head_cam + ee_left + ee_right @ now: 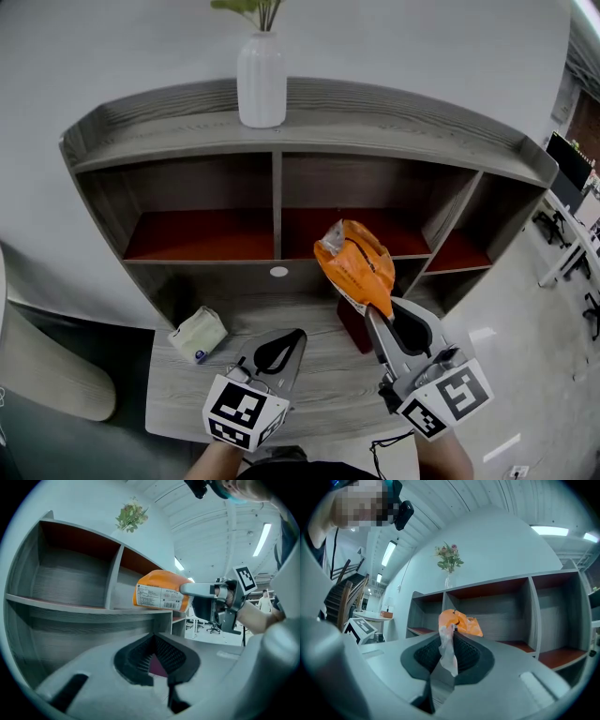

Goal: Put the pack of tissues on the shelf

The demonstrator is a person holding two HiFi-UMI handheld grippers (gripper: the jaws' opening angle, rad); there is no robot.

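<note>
Holds the orange crinkly plastic pack of tissues (pixel 356 267) in the air just before the middle bay of the grey wooden shelf (pixel 277 192), with the right tongs (pixel 380 309) pinched shut on its thin crimped end flap and the left tongs (pixel 296 335) closed, empty, over the tabletop (pixel 328 394). Looks light, soft and slippery-skinned, so probably safer gripped across the body than by that flap. Cannot identify the dark red block (pixel 354 328) half hidden behind the right tongs, nor the small pale packet (pixel 198 333).

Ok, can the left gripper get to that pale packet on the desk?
Probably yes. The left gripper holds nothing, and the pale packet lies in the open on the desk to its left, only bare desktop between them.
</note>
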